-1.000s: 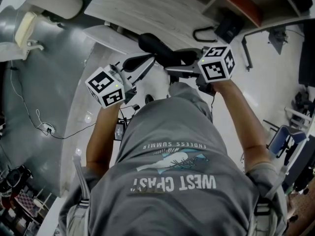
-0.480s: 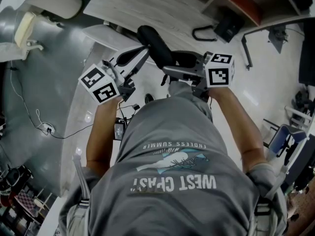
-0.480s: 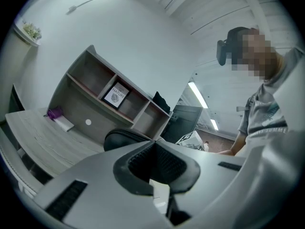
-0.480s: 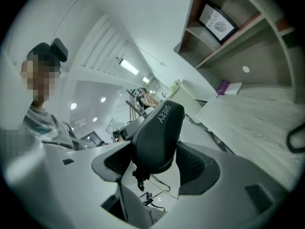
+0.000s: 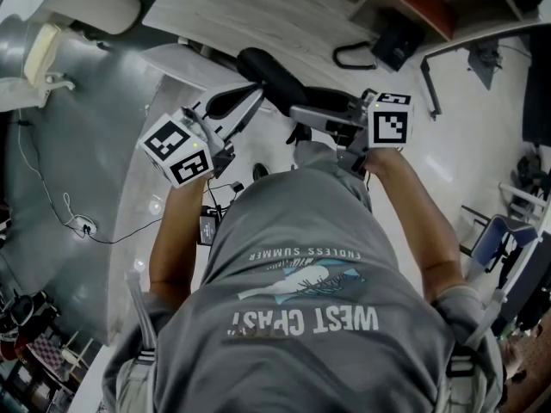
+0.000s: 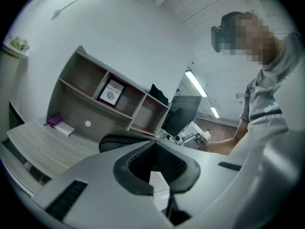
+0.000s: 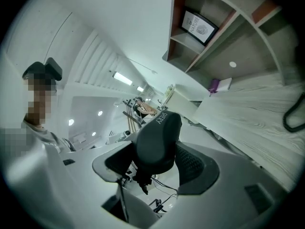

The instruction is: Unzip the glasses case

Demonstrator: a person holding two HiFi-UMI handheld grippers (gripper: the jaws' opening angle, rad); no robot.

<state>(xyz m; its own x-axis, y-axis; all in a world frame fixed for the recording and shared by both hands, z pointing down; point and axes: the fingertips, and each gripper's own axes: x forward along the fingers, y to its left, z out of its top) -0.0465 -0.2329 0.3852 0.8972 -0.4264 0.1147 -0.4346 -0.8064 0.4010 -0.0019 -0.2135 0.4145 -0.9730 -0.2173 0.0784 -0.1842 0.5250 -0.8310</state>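
The black glasses case [image 5: 269, 74] hangs in the air in front of the person's chest, its far end tilted up and to the left. My right gripper [image 5: 300, 117] has the case [image 7: 157, 135] between its pads, which lie against the case's sides while the jaws are closing. A small dark tab dangles under the case [image 7: 143, 181]. My left gripper [image 5: 255, 93] is shut, its tips right beside the case [image 6: 125, 140]. Whether anything is pinched between its pads I cannot make out.
A pale wooden desk [image 5: 258, 15] lies ahead, with a black looped cable [image 5: 353, 57] and a black box [image 5: 398, 41] on it. A shelf with a framed print [image 6: 113, 92] stands behind. Cables [image 5: 82, 224] run on the grey floor at left.
The case has swung from lying across to pointing up and left. The right gripper rolled and rose a little. The left gripper shifted slightly to the left.
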